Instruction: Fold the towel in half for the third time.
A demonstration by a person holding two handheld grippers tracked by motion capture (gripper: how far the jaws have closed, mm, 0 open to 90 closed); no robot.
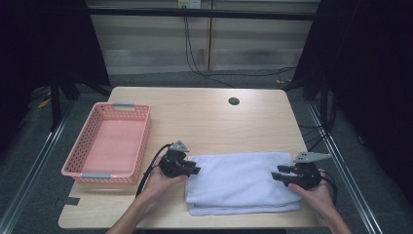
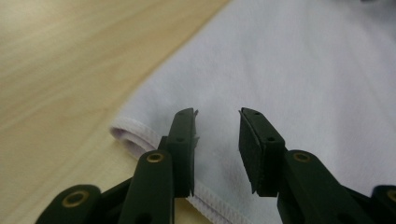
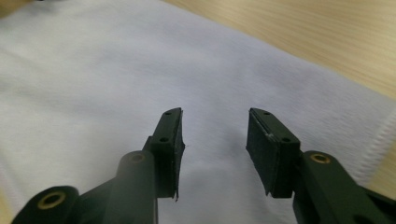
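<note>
Two grippers, one folded towel (image 1: 241, 181), white, flat on the near half of the bench (image 1: 209, 117), right of the pink basket (image 1: 108, 144). Soft and limp, light, several layers thick; likely to sag and unfold if lifted from the middle, so best pinched at the short ends, through all layers by the hemmed edge. Not fragile, little risk of slipping between rubber pads.

Left gripper (image 1: 194, 169) at the towel's left end, jaws partly apart, nothing between the pads; seen in the left gripper view, fingertips (image 2: 184, 135) hovering over the stitched corner, cloth beneath but not clamped.

Right gripper (image 1: 278, 173) at the towel's right end, jaws likewise part open and empty; in the right gripper view, pads (image 3: 268, 149) poised over plain cloth, hem off to the side, no pinch yet.
</note>
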